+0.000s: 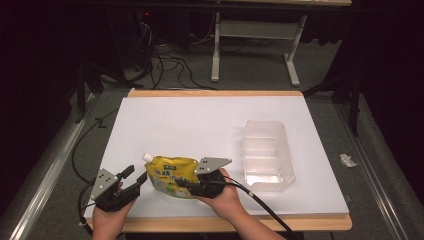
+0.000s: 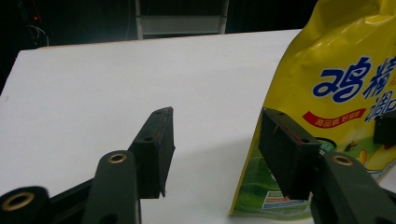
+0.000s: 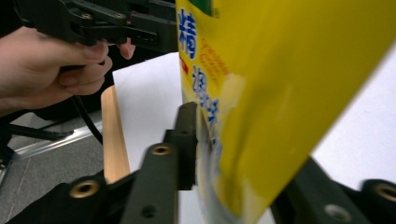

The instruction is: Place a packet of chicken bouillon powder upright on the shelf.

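Pinching yellow pouch, right hand-held gripper; far jaw hidden.

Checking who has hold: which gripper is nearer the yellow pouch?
Right. The right gripper is clamped on the yellow pouch; the left gripper sits open beside its edge.

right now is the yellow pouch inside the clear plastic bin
No, the yellow pouch lies on the white table left of the clear plastic bin.

Both grippers, left gripper and right gripper, are matte black with brass-ringed screw holes. Each carries a grey three-cornered plate and trails a black cable. Forearms are bare.
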Available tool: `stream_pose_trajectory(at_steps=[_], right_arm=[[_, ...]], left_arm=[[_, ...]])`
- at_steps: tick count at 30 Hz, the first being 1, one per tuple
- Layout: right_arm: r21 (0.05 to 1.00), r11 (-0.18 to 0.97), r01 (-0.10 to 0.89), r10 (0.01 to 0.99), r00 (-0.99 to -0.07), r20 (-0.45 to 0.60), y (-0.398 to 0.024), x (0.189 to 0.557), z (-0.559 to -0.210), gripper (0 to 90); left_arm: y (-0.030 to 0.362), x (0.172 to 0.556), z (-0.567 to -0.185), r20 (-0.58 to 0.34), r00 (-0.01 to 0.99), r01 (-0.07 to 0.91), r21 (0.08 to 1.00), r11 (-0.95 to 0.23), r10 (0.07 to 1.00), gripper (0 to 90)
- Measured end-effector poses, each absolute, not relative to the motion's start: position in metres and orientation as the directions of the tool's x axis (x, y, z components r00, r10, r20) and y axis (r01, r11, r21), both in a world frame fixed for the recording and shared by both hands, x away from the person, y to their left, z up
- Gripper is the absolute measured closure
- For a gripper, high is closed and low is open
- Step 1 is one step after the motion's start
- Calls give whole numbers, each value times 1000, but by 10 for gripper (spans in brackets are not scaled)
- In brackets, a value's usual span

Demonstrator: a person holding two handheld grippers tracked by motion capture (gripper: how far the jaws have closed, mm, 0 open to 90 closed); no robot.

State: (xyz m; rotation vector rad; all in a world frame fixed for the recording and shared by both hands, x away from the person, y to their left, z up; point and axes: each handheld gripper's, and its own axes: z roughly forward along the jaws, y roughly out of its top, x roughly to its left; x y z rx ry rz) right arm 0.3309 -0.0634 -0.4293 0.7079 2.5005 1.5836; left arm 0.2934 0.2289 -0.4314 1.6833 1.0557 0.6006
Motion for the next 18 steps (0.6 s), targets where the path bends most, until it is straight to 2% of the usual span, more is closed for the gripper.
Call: stream_pose_trajectory(at_steps=[5,18], right_arm=[[872,343,350,432,-883,184,-62,333,-428,818],[888,311,337,454,-874,173,-70,328,-418,834]], left_arm=[[229,293,-432,-94,492,359,928,-103,865,442],[227,292,-432,-82,520,340,933,-118,850,430]])
